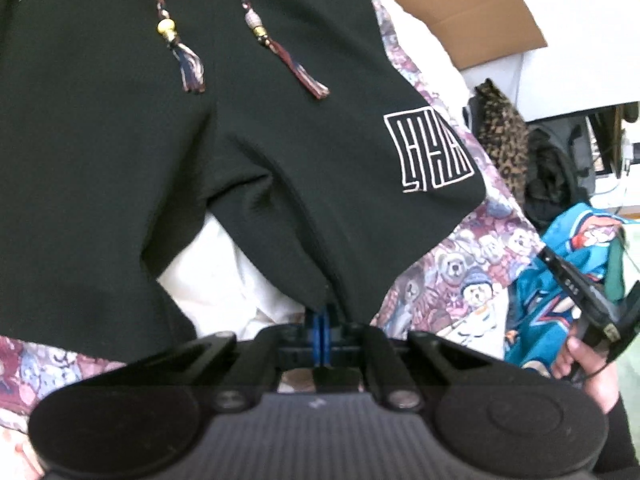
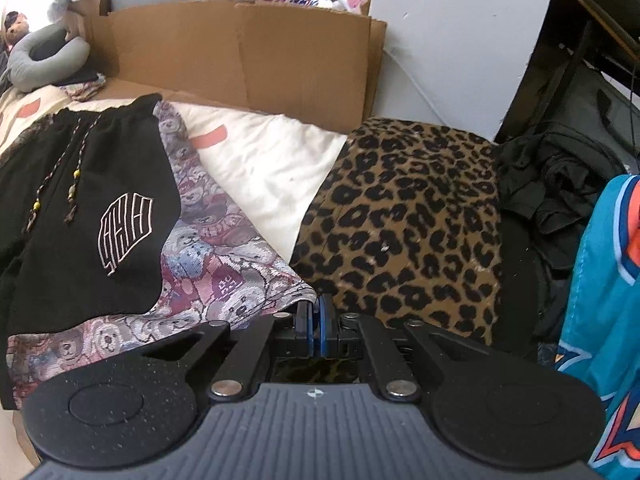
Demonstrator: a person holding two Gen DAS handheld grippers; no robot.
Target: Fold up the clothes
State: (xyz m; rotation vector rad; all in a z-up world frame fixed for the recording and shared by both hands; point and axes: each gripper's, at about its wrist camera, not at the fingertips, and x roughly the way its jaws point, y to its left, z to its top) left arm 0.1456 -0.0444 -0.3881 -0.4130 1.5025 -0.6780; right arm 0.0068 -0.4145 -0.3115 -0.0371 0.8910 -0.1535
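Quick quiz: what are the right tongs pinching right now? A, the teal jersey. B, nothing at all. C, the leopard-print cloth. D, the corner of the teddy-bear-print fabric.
D: the right tongs are shut on the corner of the bear-print fabric; the leopard cloth lies beyond them and the teal jersey hangs off to the side.

Matt black cloth shorts (image 1: 120,140), woven bear-print panels (image 2: 224,264), corrugated cardboard (image 2: 248,52)

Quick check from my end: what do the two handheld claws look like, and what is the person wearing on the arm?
Both the left claw and right claw are matte black, with blue-padded fingers, angled link bars on silver rivets, round discs either side and a ribbed grey body. A thin black cable hangs by the hand on the right tool. The sleeve is black.
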